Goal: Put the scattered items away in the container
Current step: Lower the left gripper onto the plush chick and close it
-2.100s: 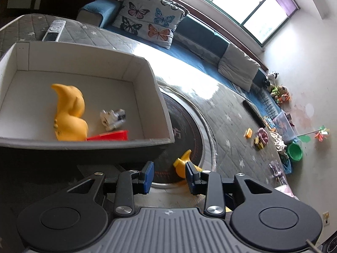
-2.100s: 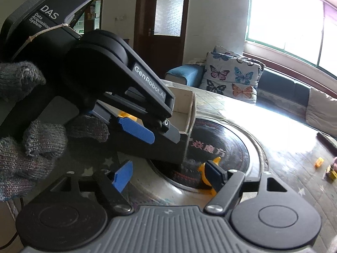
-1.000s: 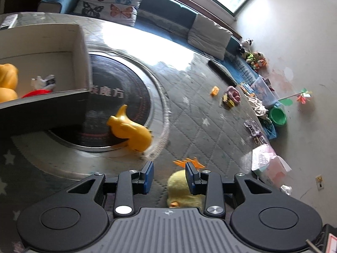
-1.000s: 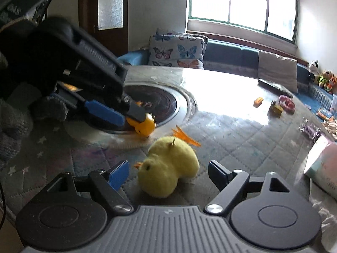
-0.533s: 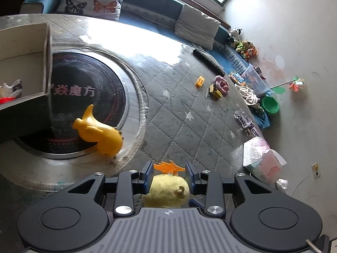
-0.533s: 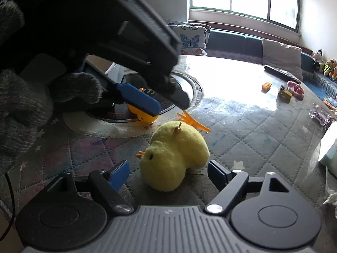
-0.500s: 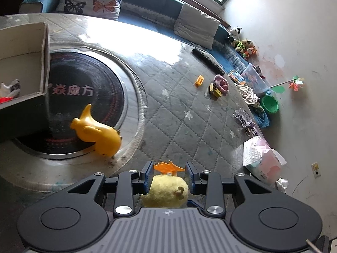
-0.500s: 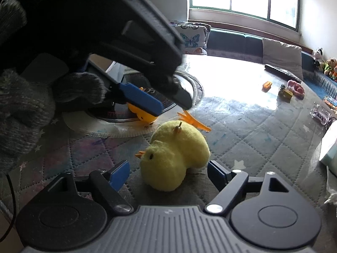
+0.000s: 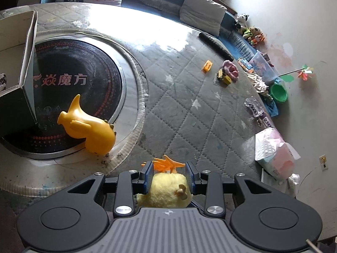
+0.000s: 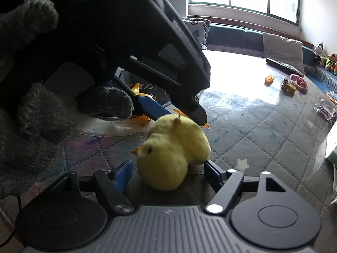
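A fluffy yellow chick toy (image 9: 166,188) (image 10: 174,149) lies on the quilted table cover. My left gripper (image 9: 169,174) stands over it with a blue pad on each side of its back; the jaws look open around it. It shows from outside in the right wrist view (image 10: 181,116). My right gripper (image 10: 168,174) is open, just in front of the chick's head. A yellow plastic duck (image 9: 88,127) lies on its side on the black round plate. The cardboard box (image 9: 27,48) stands at the far left.
Small toys (image 9: 228,73) and an orange block (image 9: 207,65) lie at the table's far right, with a dark remote (image 9: 214,44) beyond. A tissue pack (image 9: 273,149) sits at the right edge. A sofa with cushions (image 9: 202,14) runs behind.
My left gripper has swung right from the box and come down over the chick, its pads now on both sides of it. My right gripper has moved close to the chick.
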Action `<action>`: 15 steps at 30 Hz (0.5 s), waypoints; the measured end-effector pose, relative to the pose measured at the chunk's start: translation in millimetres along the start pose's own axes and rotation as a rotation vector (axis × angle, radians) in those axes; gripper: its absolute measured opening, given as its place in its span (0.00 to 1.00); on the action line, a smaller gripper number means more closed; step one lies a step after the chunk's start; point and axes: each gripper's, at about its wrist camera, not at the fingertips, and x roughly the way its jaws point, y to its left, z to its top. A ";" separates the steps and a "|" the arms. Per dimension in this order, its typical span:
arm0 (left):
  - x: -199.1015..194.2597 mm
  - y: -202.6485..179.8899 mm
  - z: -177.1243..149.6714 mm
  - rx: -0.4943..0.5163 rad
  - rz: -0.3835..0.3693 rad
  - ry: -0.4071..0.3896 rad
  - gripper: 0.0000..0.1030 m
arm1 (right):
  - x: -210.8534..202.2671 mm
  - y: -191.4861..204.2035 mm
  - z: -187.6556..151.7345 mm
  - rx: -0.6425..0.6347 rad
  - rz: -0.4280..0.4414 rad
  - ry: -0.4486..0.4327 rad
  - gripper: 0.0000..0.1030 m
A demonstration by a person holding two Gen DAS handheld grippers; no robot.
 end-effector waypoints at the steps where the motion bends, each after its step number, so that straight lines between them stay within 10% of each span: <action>1: 1.3 0.6 0.5 -0.003 0.004 0.002 0.36 | 0.3 -0.1 0.0 0.000 0.000 0.000 0.69; 15: -2.2 14.9 -0.9 -0.060 -0.020 0.008 0.36 | -3.6 2.8 1.1 0.017 0.023 -0.010 0.51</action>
